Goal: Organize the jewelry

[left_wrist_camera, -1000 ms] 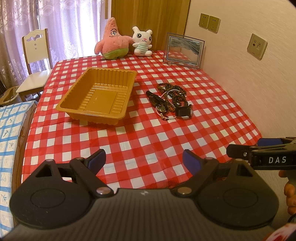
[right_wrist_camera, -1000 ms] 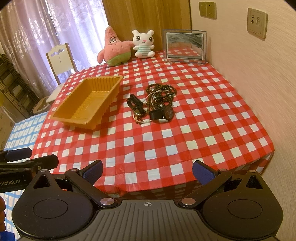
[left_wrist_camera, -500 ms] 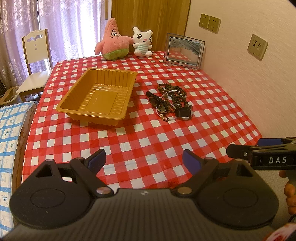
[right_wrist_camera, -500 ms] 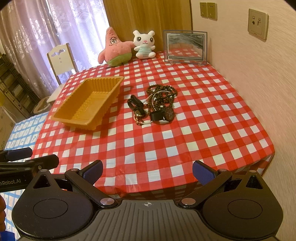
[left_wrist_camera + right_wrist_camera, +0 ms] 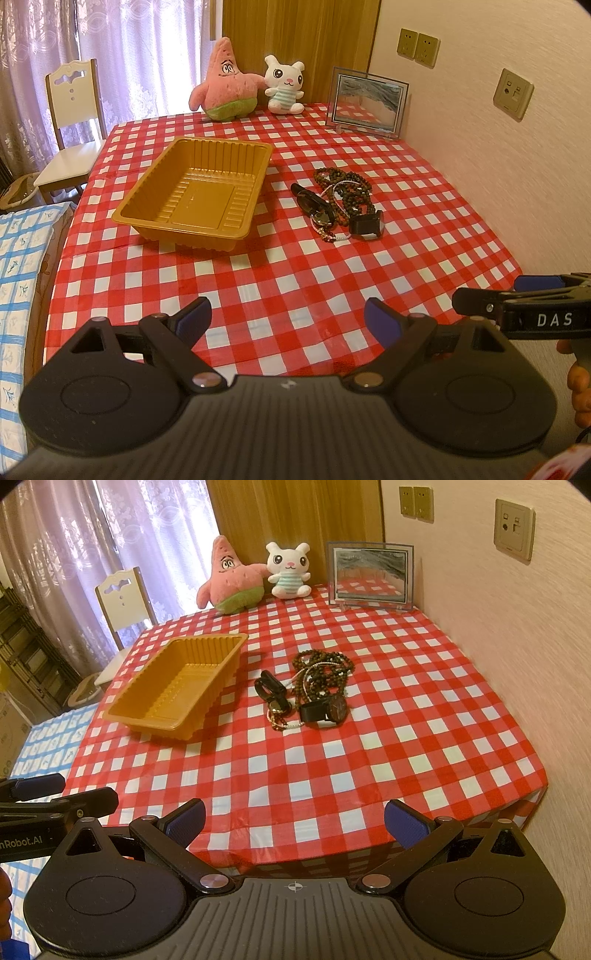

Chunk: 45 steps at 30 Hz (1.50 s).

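A pile of jewelry lies mid-table on the red checked cloth: brown bead necklaces (image 5: 345, 186) (image 5: 325, 670), a black watch (image 5: 365, 224) (image 5: 325, 709), a black band (image 5: 269, 688) and a thin pearl chain (image 5: 327, 234). An empty amber plastic tray (image 5: 199, 192) (image 5: 177, 686) stands to the left of the pile. My left gripper (image 5: 288, 323) is open and empty over the near table edge. My right gripper (image 5: 293, 818) is open and empty, also at the near edge, well short of the jewelry.
A pink star plush (image 5: 225, 88), a white bunny plush (image 5: 282, 85) and a framed picture (image 5: 367, 101) stand at the far edge. A wall runs along the right. A white chair (image 5: 72, 136) stands at the far left. A blue checked bed (image 5: 18, 266) lies left.
Both views have edged slightly forward toward the table. The grippers stay open and nothing on the table has moved.
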Available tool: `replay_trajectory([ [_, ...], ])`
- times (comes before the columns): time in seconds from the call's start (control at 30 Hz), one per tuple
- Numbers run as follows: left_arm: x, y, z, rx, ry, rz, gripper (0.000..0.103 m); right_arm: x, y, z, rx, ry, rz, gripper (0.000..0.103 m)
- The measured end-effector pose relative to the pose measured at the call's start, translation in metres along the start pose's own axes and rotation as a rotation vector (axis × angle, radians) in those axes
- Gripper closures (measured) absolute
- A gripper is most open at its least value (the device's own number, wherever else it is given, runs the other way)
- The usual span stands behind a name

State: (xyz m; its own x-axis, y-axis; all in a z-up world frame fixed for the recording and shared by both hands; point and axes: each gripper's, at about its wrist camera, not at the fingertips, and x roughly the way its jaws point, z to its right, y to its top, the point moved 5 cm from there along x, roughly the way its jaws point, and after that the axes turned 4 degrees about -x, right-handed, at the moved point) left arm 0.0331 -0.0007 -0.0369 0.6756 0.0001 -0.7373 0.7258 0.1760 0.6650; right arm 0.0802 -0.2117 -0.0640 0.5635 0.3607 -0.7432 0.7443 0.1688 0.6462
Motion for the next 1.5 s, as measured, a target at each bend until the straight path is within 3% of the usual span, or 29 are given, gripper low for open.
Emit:
replay_trajectory([
  [0.9,0.001,0.000,-0.003,-0.015,0.006,-0.004,0.014,0.010,0.002,0.005,0.001,0.010,0.007,0.000],
  [1.0,0.005,0.006,-0.004,-0.034,0.010,-0.003,0.014,0.013,0.014,0.000,0.007,0.020,0.024,0.000],
  [1.17,0.020,0.007,-0.021,-0.098,0.049,0.020,0.014,0.025,0.018,0.018,0.037,0.038,0.055,0.000],
  [1.5,0.045,-0.006,-0.066,-0.232,0.200,0.061,0.016,0.057,0.025,0.057,0.091,0.079,0.069,0.000],
])
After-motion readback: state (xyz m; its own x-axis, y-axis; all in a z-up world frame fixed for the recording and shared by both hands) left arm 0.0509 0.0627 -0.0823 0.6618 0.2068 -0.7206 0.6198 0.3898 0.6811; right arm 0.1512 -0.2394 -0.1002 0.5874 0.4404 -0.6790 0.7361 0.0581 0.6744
